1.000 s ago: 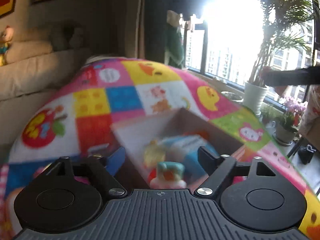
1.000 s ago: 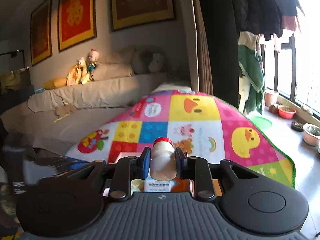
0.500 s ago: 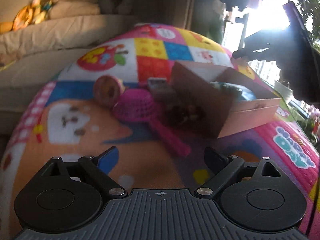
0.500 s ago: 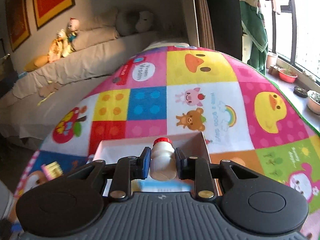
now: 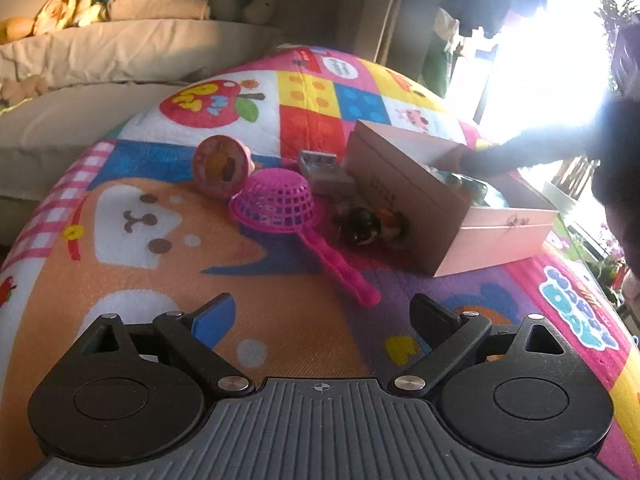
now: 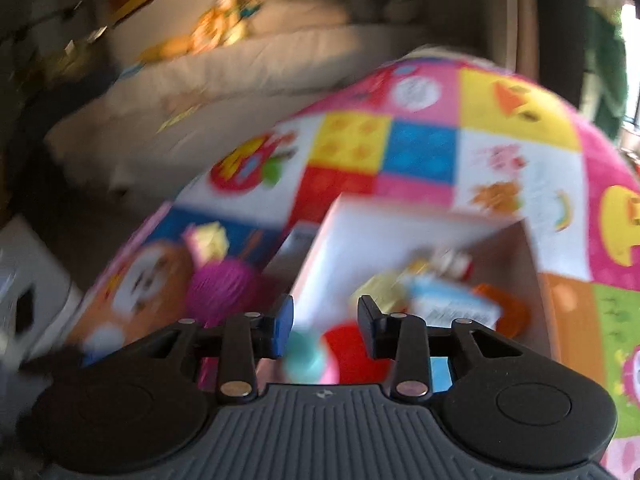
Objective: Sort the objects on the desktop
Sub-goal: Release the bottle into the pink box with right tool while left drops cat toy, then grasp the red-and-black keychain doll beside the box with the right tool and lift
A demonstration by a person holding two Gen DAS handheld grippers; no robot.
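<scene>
Left wrist: left claw wide, empty.

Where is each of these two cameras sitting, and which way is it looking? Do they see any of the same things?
Left wrist: rides on the left gripper, looking forward and down across the play mat at the pink strainer and cardboard box; its own open fingers show.
Right wrist: rides on the right gripper, looking down into the cardboard box; blurred, its fingers apart, nothing held.
Shared: the box, the strainer, the mat and the sofa behind.
</scene>
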